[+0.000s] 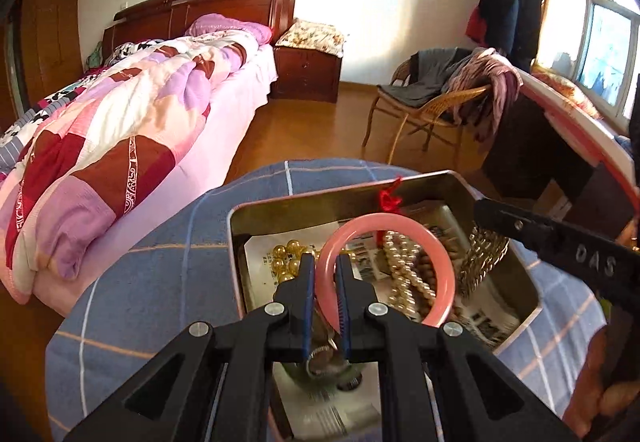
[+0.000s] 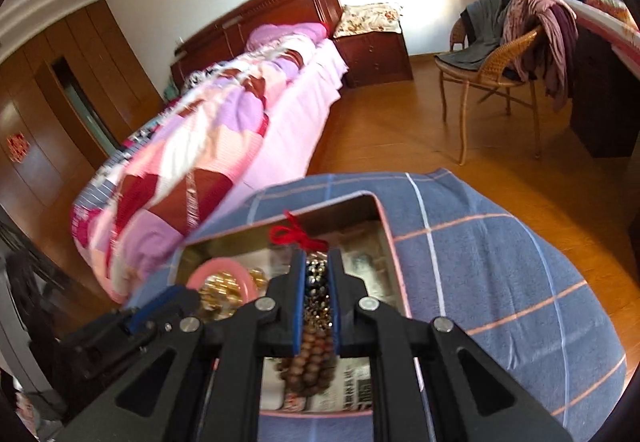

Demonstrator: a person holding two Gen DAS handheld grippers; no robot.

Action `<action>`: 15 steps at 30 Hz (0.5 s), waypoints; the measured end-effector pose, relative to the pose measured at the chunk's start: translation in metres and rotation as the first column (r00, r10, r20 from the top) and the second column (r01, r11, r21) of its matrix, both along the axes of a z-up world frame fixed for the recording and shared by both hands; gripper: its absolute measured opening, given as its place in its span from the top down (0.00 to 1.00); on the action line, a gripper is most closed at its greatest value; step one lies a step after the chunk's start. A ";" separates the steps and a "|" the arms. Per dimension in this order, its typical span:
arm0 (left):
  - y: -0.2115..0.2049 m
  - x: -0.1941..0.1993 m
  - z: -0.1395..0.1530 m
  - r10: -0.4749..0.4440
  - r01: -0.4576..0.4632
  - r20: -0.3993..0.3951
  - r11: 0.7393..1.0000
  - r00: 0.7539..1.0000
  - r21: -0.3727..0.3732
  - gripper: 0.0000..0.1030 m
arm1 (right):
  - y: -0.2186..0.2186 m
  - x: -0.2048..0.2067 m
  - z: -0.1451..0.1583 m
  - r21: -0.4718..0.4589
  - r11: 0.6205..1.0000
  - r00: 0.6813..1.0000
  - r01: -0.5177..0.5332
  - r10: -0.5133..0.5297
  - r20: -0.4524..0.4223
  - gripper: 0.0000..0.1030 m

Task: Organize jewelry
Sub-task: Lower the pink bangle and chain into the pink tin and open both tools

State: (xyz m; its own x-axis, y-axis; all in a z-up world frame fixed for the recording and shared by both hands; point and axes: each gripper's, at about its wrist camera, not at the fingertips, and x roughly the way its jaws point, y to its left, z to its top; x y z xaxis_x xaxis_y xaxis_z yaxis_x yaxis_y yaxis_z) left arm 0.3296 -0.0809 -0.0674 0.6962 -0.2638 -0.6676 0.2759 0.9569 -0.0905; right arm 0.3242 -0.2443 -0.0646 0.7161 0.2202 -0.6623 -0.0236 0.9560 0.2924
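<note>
Blue plaid cloth (image 2: 500,282) spreads wide beyond the right gripper (image 2: 316,306), open room to its right. Metal tin (image 1: 516,282) under both tools, far wall just ahead of the fingertips. Left gripper (image 1: 323,286) pinches the pink bangle (image 1: 442,262) rim. Right fingers pinch a bead strand (image 2: 316,346) with red tassel (image 2: 296,232).

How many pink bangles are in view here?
1. The pink bangle stands over the metal tin, its rim pinched in the left claw, beside the pearls. More could be hidden under the heap of beads.
</note>
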 end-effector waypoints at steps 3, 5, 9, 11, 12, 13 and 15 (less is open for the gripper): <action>-0.004 0.000 -0.001 -0.004 0.004 0.019 1.000 1.000 0.025 0.85 | -0.003 -0.002 0.000 -0.011 1.000 1.000 0.020 -0.020 0.013 0.58; -0.004 -0.002 -0.001 -0.011 0.011 0.007 1.000 1.000 0.028 0.61 | -0.005 -0.005 0.004 -0.018 0.999 0.998 0.048 -0.047 0.037 0.40; 0.003 -0.011 0.005 0.023 -0.024 0.027 0.999 0.999 0.022 0.50 | -0.005 -0.010 0.011 -0.025 0.998 0.997 0.058 -0.057 0.047 0.40; 0.006 -0.016 0.008 0.041 -0.041 0.024 0.999 0.999 0.017 0.49 | -0.003 -0.014 0.014 -0.044 0.997 0.997 0.065 -0.063 0.045 0.40; 0.007 -0.018 0.009 0.042 -0.043 0.023 0.999 0.999 0.014 0.49 | 0.000 -0.016 0.015 -0.053 0.996 0.997 0.069 -0.067 0.043 0.39; 0.009 -0.019 0.011 0.042 -0.042 0.022 0.999 0.999 0.014 0.49 | 0.001 -0.021 0.017 -0.061 0.995 0.997 0.074 -0.072 0.042 0.38; 0.012 -0.028 0.015 0.045 -0.046 0.027 0.999 0.999 0.025 0.49 | 0.005 -0.028 0.020 -0.067 0.995 0.996 0.074 -0.071 0.044 0.38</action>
State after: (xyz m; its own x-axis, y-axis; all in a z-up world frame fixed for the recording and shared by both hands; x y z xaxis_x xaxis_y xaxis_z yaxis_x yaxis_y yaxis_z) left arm 0.3016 -0.0685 -0.0529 0.7246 -0.2147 -0.6549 0.2343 0.9704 -0.0589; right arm 0.2963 -0.2393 -0.0447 0.7559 0.1219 -0.6432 0.0358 0.9734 0.2265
